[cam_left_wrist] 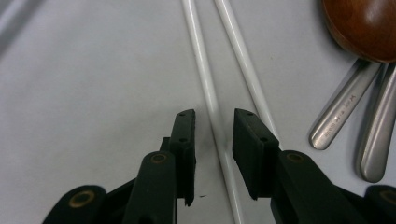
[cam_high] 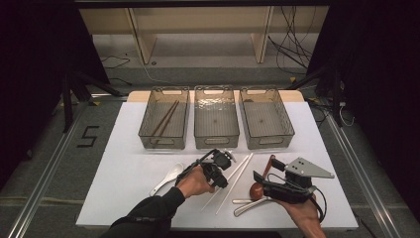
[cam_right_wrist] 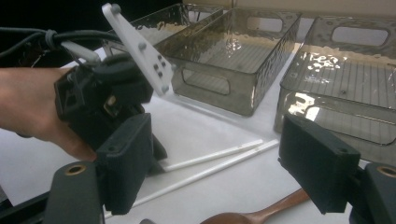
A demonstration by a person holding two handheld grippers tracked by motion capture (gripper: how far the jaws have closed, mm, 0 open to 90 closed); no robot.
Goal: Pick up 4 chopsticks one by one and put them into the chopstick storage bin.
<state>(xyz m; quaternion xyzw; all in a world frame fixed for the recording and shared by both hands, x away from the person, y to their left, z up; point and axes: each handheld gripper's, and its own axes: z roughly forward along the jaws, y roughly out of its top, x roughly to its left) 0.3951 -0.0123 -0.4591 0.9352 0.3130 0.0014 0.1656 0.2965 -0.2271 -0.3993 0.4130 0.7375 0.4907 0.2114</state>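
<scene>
Steel spoon handles (cam_left_wrist: 343, 112), engraving illegible.

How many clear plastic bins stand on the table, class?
3, in a row at the table's far side: the left bin holding brown chopsticks, the middle bin, and the right bin.

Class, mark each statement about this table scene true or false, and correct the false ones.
1. The left gripper has its fingers open around a white chopstick. True.
2. All three bins are empty. False: the left bin holds brown chopsticks.
3. The wooden spoon lies beside metal utensil handles. True.
4. The right gripper grips the wooden spoon. False: its fingers are wide open, holding nothing.
</scene>
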